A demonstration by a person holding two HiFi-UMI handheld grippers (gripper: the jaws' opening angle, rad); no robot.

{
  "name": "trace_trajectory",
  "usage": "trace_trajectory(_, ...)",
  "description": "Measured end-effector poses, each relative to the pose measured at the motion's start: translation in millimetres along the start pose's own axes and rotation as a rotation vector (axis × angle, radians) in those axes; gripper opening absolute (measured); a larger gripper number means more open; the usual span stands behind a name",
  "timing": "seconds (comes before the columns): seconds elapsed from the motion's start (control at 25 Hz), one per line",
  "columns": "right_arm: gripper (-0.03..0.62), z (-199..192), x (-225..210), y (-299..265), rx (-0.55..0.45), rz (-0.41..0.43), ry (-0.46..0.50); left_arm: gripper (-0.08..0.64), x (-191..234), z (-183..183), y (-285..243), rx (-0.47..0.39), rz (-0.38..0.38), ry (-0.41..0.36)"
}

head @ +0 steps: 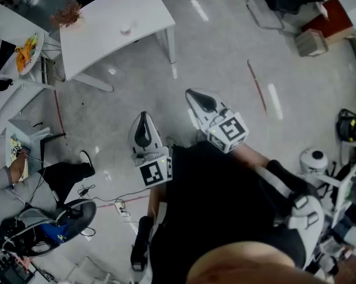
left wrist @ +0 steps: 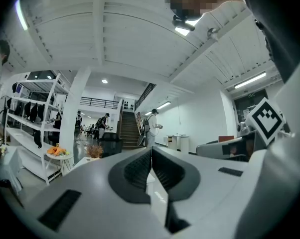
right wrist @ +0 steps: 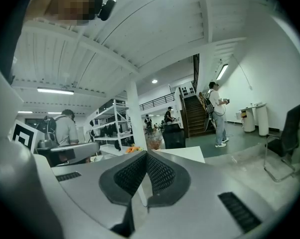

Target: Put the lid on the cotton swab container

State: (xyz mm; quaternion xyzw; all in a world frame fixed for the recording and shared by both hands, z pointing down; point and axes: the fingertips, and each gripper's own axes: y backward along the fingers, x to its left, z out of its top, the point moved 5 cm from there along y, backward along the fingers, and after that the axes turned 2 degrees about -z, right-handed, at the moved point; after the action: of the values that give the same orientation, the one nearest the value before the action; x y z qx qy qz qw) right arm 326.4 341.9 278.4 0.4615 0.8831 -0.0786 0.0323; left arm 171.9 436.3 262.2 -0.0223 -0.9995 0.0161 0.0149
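1. Status: the task is not under way. Neither the container nor the lid shows in any of the 3 views, so locate both first.

2. Tools: the left gripper (head: 143, 118) and right gripper (head: 193, 93) hang close to the body over bare floor (head: 225, 58); both are clenched, pads meeting, with nothing between them; both gripper views look level into the hall, not at a work surface.

3. Advised method: face the table (head: 116, 25), the nearest work surface; a small pinkish item on it cannot be identified. Spread 1 gripper's jaws before reaching for the lid; brace the container with the other; lower the lid level, not tilted.

4. Clearance: the floor ahead is open; the table's corner and leg (head: 169, 43) are the nearest edges; cables (head: 104, 201) and a seated person (head: 30, 185) lie at the left; a chair (head: 278, 2) stands well apart at the far right.
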Motion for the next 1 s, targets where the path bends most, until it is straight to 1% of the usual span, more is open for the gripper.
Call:
trace_trajectory(0.12,0.006,0.7,3.4,-0.7,-0.011,-0.003,0.001,0.006,2.5,1.0,0.6,-0.007,0.008,0.019)
trace_trajectory(0.2,0.006,0.9,3.6,-2.6,-0.02,-0.026,-0.012,0.006,5.5,1.0,0.9,-0.004,0.007,0.019)
trace_trajectory(0.28,0.009,-3.9,3.2,-12.1,-0.005,-0.04,-0.019,0.006,12.5,0.6,-0.7,0.0,0.005,0.019)
trace_trajectory(0.32,0.029,-8.2,3.7,-19.3,0.015,-0.038,-0.024,0.006,17.3,0.3,-2.6,0.003,0.004,0.021)
trace_trajectory(0.36,0.108,-12.3,5.1,-26.9,0.035,-0.028,-0.029,0.006,22.5,0.0,-4.9,0.005,0.003,0.024)
trace_trajectory(0.4,0.152,-15.2,7.4,-33.8,0.05,-0.014,-0.031,0.006,27.4,-0.3,-7.1,0.006,0.003,0.028)
trace_trajectory(0.44,0.159,-17.3,10.4,-38.5,0.057,-0.003,-0.031,0.006,31.2,-1.1,-8.0,0.006,0.002,0.029)
trace_trajectory(0.6,0.163,-23.9,22.8,-28.7,0.056,0.02,-0.027,0.006,30.4,-8.3,5.4,0.012,-0.021,-0.014)
trace_trajectory(0.76,0.163,-27.5,27.7,-30.3,0.052,0.01,-0.004,0.006,39.2,-8.5,9.1,0.01,-0.036,-0.014)
trace_trajectory(0.88,0.163,-24.7,33.9,-42.6,0.05,0.001,-0.006,0.006,52.6,-4.5,4.3,0.008,-0.033,0.034)
trace_trajectory(1.0,0.163,-22.2,41.1,-51.6,0.041,-0.015,-0.017,0.006,64.3,-6.4,2.9,0.015,-0.052,0.034)
